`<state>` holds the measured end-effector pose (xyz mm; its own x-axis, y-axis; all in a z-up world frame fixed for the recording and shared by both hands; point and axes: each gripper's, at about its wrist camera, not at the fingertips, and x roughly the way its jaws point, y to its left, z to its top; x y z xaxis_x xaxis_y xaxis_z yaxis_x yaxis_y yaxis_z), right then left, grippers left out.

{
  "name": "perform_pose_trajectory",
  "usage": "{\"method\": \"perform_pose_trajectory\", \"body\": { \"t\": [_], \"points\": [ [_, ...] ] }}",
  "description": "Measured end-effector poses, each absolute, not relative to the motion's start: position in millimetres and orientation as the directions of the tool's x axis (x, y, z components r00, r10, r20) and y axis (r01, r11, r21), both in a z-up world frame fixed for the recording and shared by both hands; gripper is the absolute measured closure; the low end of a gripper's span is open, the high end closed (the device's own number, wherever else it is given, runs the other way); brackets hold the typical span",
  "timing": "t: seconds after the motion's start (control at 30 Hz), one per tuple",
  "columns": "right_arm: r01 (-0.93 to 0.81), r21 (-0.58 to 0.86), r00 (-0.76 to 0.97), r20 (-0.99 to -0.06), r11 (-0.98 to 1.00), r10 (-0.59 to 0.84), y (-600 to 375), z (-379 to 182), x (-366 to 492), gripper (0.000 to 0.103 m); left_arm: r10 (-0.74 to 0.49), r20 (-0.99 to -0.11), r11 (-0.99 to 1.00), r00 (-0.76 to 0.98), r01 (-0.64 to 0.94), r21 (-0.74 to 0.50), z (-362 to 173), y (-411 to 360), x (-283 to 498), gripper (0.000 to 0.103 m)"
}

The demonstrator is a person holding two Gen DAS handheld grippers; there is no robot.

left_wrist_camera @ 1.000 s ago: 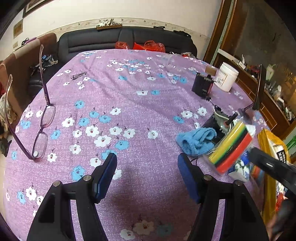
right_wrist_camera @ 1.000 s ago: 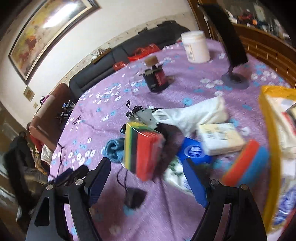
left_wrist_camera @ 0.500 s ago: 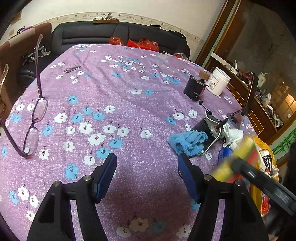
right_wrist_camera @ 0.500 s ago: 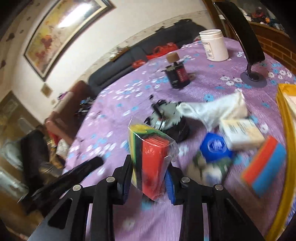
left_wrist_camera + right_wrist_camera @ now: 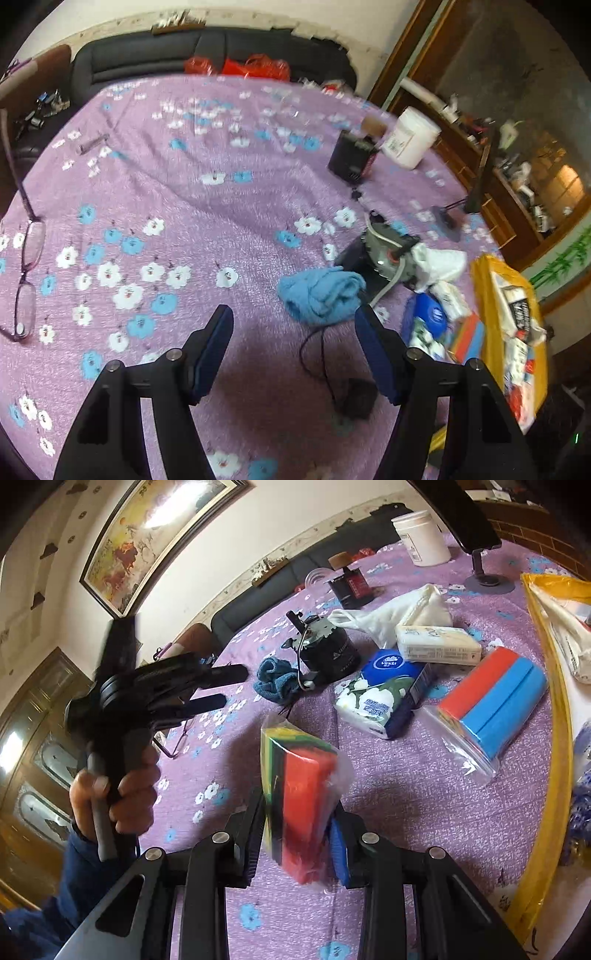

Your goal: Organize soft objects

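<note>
The surface [image 5: 424,794] fills both views. At the lower centre of the right view, the right tool [image 5: 297,827] has closed on the sponge pack [image 5: 299,794] and lifted it, so sorting can begin. The left tool [image 5: 295,354] stays half open and empty, below the blue cloth [image 5: 321,295].

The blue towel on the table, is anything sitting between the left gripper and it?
Nothing visible does. In the left wrist view the blue towel lies just ahead of the open left gripper, with only bare tablecloth between; a black cord runs beside that path.
</note>
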<state>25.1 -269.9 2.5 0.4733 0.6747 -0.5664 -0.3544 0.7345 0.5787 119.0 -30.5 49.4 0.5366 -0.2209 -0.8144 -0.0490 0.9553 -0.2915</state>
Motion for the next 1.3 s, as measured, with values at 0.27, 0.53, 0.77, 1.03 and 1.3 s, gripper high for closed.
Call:
{"method": "perform_pose_trajectory", "body": {
  "t": [0.27,0.53,0.77,1.03,1.3],
  "points": [
    [-0.388,0.520,0.502,-0.573,0.761,0.647,-269.3,0.5,17.9,0.068,-0.221,-0.848,0.958,0.482,-0.058,-0.282,18.4,-52.0,150.9,0.067],
    [-0.406,0.522,0.488,-0.570,0.750,0.661,-267.7,-0.6,17.6,0.073,-0.286,-0.793,0.938,0.538,-0.013,-0.347,38.4,-35.5,104.7,0.073],
    [-0.437,0.487,0.395,-0.651,0.756,0.648,-263.2,5.9,19.6,0.076,-0.310,-0.776,0.941,0.550,0.060,-0.333,51.2,-32.4,25.9,0.073],
    [-0.276,0.220,0.580,-0.738,0.936,0.344,-263.8,30.9,16.3,0.029,-0.239,-0.762,0.959,0.602,0.026,-0.281,38.9,-22.2,5.4,0.073],
    [-0.222,0.150,0.517,-0.820,0.963,0.247,-253.4,11.5,21.3,0.028,-0.249,-0.740,0.961,0.624,0.063,-0.271,34.5,-30.1,6.9,0.073]
  ]
}}
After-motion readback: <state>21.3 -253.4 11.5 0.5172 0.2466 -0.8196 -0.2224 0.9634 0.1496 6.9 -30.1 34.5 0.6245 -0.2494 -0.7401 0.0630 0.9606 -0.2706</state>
